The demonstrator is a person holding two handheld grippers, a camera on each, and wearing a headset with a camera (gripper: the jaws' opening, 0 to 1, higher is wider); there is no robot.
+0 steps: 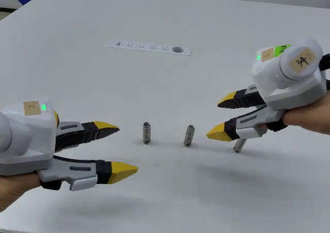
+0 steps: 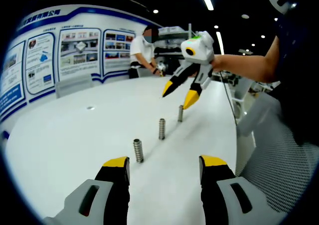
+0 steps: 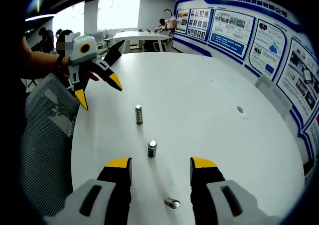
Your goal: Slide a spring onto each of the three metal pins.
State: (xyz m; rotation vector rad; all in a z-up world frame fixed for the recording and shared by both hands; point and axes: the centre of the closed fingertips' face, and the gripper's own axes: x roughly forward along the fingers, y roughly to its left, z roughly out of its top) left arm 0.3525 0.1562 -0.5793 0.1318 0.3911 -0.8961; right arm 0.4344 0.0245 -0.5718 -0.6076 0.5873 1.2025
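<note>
counter [image 1: 154, 16] | we see left gripper [image 1: 125, 148] jaws apart, empty, well left of middle spring [image 1: 189, 135] | right gripper [image 1: 214, 119] jaws apart, empty, just right of it | left spring [image 1: 146, 133], right spring [image 1: 239, 144] flank it, all upright

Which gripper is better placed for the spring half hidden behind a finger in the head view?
Right. The right gripper hangs open over that spring, which lies between its fingers in the right gripper view; the left gripper is open at the row's other end.
</note>
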